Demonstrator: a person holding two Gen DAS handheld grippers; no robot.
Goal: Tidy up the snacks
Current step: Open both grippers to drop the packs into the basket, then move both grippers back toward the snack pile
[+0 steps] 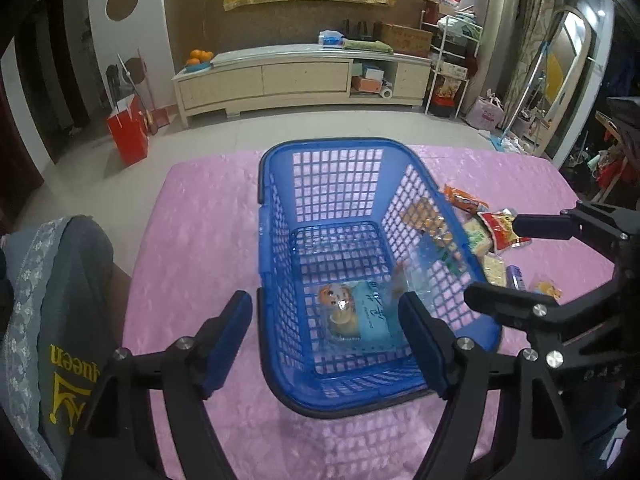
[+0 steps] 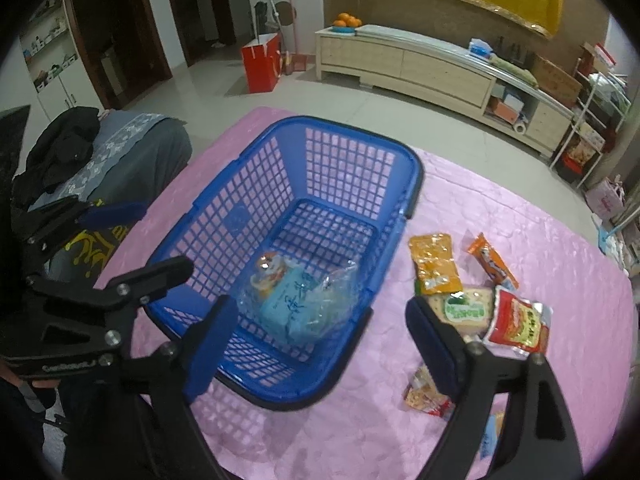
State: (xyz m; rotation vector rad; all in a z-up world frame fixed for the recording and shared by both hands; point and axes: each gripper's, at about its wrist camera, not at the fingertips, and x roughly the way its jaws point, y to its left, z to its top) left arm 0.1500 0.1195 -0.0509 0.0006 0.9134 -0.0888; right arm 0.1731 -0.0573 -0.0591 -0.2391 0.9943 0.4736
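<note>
Snacks (image 2: pixel 472 304) lie on the pink bench (image 2: pixel 520 220) beside the blue basket (image 2: pixel 416 168). Inside it sits a clear-wrapped packet (image 2: pixel 296 300). The fingers of both the left gripper (image 1: pixel 326 336) and the right gripper (image 2: pixel 320 340) are spread, empty.

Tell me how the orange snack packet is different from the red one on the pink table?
The orange packet lies beside the blue basket; the red packet lies farther from it. The orange one lies flat and looks flatter; the red one looks puffier and overlaps a pale cracker pack. Both are outside the basket.
</note>
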